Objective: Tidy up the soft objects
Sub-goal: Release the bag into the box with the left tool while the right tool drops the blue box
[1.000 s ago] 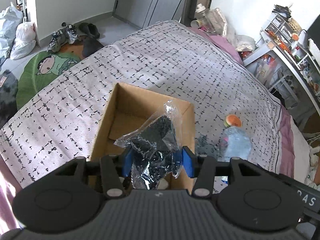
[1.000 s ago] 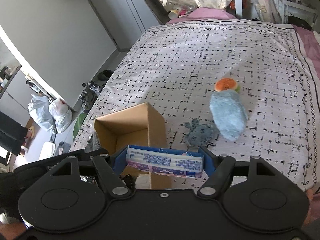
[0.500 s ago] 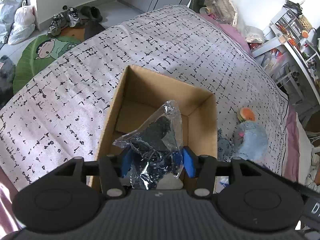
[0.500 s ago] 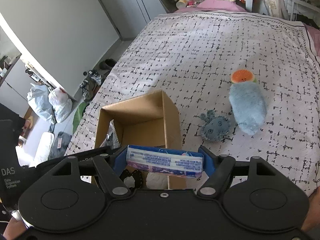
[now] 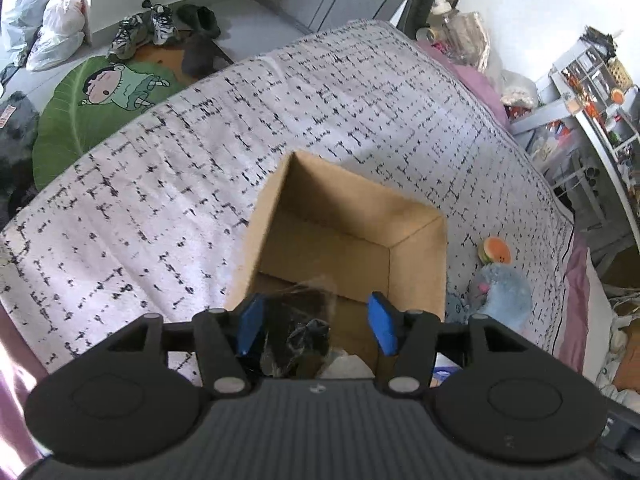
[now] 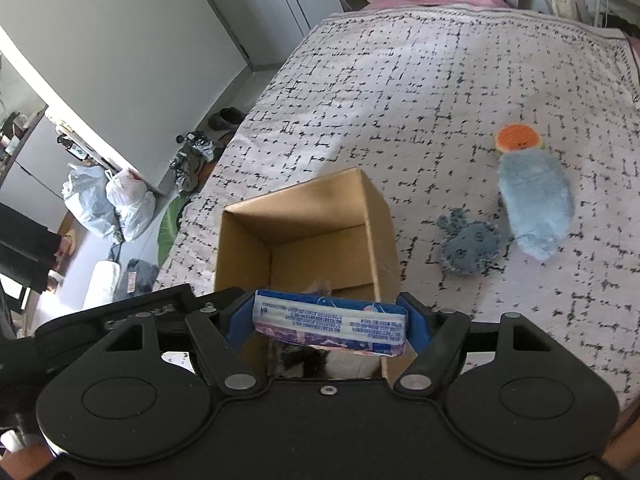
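Left wrist view: left gripper over the near end of the box, jaws just been opening, now well apart. Bag, clear plastic with dark contents, sits between the pads toward the left one; right pad clear of it, so not gripped. Bag is low in the box mouth.

Right wrist view: right gripper clamps a tissue pack end to end, over the box's near edge. Bedspread carries the box. Grey plush and blue plush lie right of the box, just beside each other.
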The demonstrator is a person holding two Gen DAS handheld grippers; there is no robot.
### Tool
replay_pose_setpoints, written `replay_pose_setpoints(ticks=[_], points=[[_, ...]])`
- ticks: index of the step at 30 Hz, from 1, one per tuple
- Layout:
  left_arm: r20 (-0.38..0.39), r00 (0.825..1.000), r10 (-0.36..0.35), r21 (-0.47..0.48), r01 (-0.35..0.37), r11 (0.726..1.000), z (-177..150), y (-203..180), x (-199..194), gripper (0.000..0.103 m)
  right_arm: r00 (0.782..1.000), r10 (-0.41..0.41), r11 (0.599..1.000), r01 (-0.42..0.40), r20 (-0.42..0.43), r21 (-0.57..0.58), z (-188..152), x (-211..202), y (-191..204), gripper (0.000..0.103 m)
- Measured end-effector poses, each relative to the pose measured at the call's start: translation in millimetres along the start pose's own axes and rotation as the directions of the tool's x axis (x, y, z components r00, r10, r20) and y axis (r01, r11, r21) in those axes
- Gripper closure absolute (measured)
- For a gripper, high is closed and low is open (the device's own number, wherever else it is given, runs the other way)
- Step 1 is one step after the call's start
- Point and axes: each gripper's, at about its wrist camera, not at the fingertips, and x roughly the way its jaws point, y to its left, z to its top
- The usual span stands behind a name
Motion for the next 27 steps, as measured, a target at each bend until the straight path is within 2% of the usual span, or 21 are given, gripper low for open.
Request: replay_pose_setpoints(ticks=[6,8,9,10,15,19,27], points=[[0.018,1.0,0.006,-0.023,-0.005,1.0,4,12,-13,0.045,0.997,0.063,0.996,-0.061,-0.037,0.058,1,9,4,0.028],[0.022,1.0,0.008,-0.031,-0.008,0.999,5,15,-16,0.045,0.994,0.098,0.991,-0.093,-0.044,0.093,1,11,1,0.021],[0.022,1.0,0.008,-0.033,-0.007,0.999,5,16,-17,0.045,0.994,0.103,0.989,-0.098,-0.047,0.11,0,11,-1,0.015],[0.023,1.0,0.005,-0.032,-0.004,0.999,5,17,-18,0.045,0.994,0.101,0.988,-0.095,-0.043,0.121,0,10,-4,0.012],[0.024,1.0,0.003,-0.029,-0.002,1.0,1,12,-21,0.031,0.997,0.074,0.99,-0.07,-0.03,0.125,-1,-2,-16,0.011],[0.0,1.0,-0.011,-0.019,0.011,1.0,-3,3,-20,0.029,0.999,0.046,0.991,-0.045,-0.007,0.123,-2,-15,-30,0.008],[0.011,1.0,-0.014,0.013,0.014,1.0,-13,-19,-25,0.024,1.0,0.015,0.994,-0.018,0.024,0.109,-6,-38,-56,0.006]])
